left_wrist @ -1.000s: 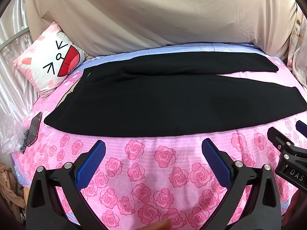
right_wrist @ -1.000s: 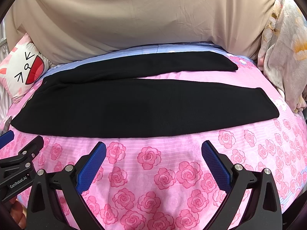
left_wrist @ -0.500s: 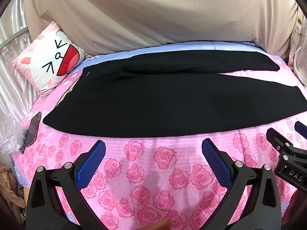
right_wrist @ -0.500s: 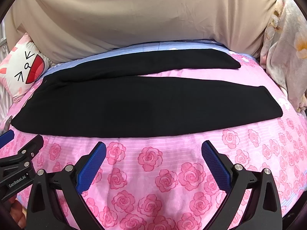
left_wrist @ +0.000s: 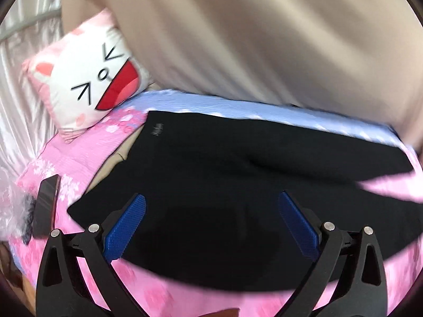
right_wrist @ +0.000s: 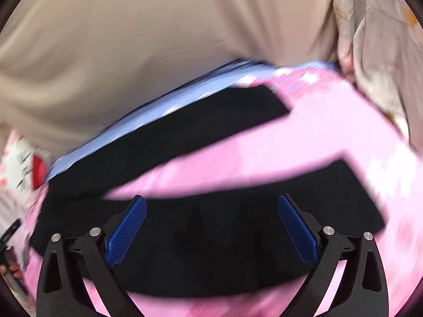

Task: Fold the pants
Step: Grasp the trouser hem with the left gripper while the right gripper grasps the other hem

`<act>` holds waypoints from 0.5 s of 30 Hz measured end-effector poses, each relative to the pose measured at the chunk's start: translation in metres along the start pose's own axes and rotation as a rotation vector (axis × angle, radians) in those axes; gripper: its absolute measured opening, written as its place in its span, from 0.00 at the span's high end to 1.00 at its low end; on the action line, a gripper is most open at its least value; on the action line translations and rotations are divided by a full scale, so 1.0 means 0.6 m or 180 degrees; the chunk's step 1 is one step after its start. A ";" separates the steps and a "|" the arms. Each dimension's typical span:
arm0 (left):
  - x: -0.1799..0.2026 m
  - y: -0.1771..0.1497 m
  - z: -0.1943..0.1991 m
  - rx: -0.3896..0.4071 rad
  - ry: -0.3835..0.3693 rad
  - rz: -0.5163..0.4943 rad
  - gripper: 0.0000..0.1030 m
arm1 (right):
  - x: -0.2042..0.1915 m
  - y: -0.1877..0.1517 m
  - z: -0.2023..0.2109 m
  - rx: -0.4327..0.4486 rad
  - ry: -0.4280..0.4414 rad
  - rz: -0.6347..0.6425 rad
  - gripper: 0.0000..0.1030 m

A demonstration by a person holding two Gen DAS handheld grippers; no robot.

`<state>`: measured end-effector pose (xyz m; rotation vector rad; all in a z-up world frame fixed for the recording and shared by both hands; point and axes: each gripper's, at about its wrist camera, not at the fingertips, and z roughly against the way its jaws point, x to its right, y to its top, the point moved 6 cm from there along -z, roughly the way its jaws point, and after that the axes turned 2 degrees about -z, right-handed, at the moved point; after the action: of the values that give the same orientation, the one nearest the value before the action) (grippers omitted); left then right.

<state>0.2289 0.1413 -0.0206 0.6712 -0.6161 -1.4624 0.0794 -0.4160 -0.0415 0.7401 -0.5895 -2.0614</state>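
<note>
Lying flat on a pink floral bedsheet [left_wrist: 79, 155], black pants [left_wrist: 238, 185] spread with waistband to the left and both legs reaching right. The left gripper [left_wrist: 211, 214] hangs over the waist end, blue pads wide apart, holding nothing. The right gripper [right_wrist: 211, 214] hangs over the nearer leg, likewise spread and empty. A cat-face pillow [left_wrist: 90, 79] sits beyond the waistband.
</note>
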 end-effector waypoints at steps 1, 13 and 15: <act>-0.017 0.011 -0.024 -0.0139 0.0113 0.0090 0.05 | 0.021 0.038 -0.024 0.0019 -0.0113 -0.0039 0.05; -0.192 0.192 -0.278 -0.0681 0.0360 0.0467 0.05 | 0.084 0.251 -0.265 -0.0344 -0.0358 -0.0208 0.05; -0.210 0.204 -0.325 -0.0846 0.0503 0.0369 0.05 | 0.088 0.258 -0.284 -0.0391 -0.0412 -0.0237 0.05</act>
<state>0.4522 0.2734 -0.0597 0.5274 -0.3252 -1.3388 0.2581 -0.5660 -0.0794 0.5681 -0.5083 -2.2052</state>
